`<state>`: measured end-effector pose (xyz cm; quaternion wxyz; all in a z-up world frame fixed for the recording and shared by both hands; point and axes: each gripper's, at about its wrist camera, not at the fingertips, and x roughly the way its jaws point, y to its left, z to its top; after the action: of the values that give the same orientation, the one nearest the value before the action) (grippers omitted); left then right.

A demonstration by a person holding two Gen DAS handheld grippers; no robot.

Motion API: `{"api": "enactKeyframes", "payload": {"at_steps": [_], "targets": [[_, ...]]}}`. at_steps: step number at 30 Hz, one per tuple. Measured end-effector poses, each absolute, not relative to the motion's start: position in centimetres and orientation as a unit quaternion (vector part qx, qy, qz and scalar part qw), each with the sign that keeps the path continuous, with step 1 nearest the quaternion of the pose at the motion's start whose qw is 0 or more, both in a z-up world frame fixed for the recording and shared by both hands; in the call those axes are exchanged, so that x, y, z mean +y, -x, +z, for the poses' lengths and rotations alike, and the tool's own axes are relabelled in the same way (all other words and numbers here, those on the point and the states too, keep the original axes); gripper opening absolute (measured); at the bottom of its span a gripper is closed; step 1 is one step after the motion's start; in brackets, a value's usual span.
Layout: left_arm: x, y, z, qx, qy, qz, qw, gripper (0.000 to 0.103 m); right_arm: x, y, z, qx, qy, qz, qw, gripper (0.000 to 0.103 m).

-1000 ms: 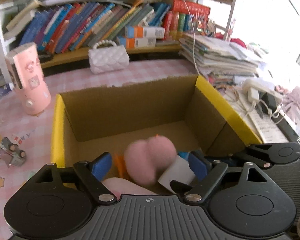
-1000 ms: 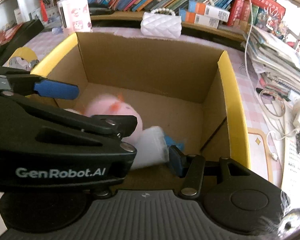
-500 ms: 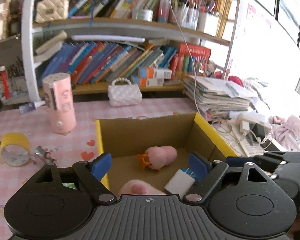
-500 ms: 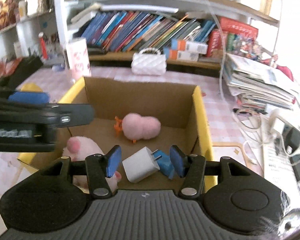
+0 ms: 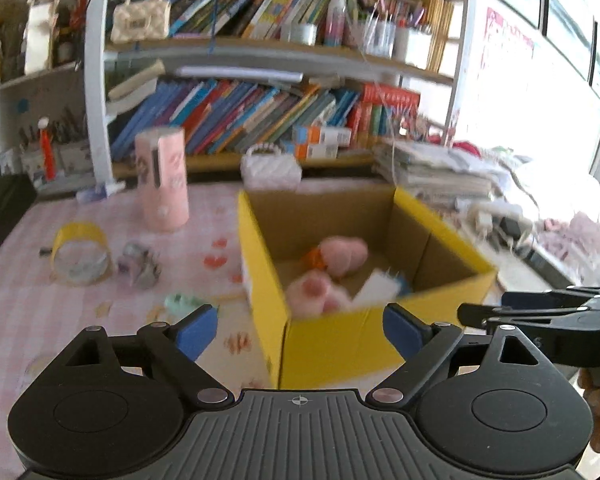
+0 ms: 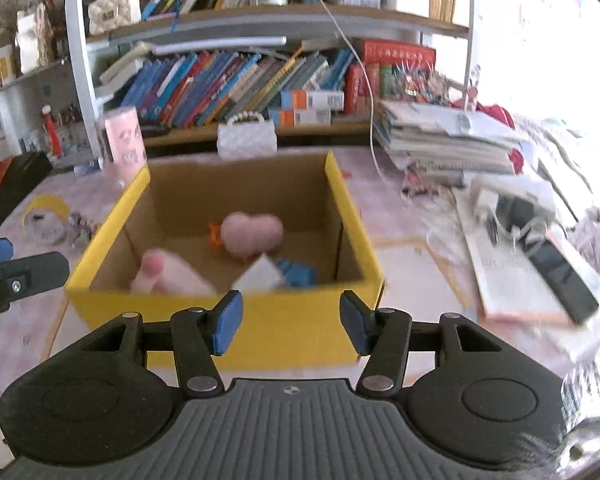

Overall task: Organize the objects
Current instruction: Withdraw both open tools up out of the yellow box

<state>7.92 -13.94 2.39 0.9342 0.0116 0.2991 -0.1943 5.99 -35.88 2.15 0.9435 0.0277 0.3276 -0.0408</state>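
A yellow cardboard box (image 5: 260, 240) (image 6: 352, 208) stands on the pink checked table. Inside it lie a pink plush with orange feet (image 5: 342, 254) (image 6: 252, 234), a second pink plush (image 5: 312, 292) (image 6: 168, 276), a white charger block (image 5: 378, 286) (image 6: 260, 276) and a small blue item (image 6: 298, 272). My left gripper (image 5: 300, 330) hovers before the box's near left corner, its jaws opening with nothing between them. My right gripper (image 6: 292, 325) is open and empty in front of the box's near wall. Both views are blurred.
Left of the box lie a yellow tape roll (image 5: 80, 256), a toy car (image 5: 138, 266), a small green item (image 5: 182, 302) and a pink cylinder (image 5: 164, 184). A white purse (image 6: 246, 140) stands behind. Stacked papers (image 6: 448, 140), cables and a phone (image 6: 560, 272) crowd the right side.
Both grippers have drawn back and up from over the box's inside to outside its near wall. The plushes and charger stay in the box. The left jaws stand slightly wider.
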Motion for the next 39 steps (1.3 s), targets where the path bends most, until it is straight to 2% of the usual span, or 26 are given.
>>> {"api": "enactKeyframes", "payload": {"at_steps": [16, 39], "targets": [[-7.9, -4.1, -1.0, 0.374, -0.017, -0.162, 0.913, 0.092, -27.9, -0.9, -1.5, 0.381, -0.022, -0.051, 0.923, 0.052], [-2.2, -0.2, -2.3, 0.396, -0.026, -0.156, 0.905, 0.092, -20.9, 2.3, -2.6, 0.406, -0.012, -0.01, 0.914, 0.062]]}}
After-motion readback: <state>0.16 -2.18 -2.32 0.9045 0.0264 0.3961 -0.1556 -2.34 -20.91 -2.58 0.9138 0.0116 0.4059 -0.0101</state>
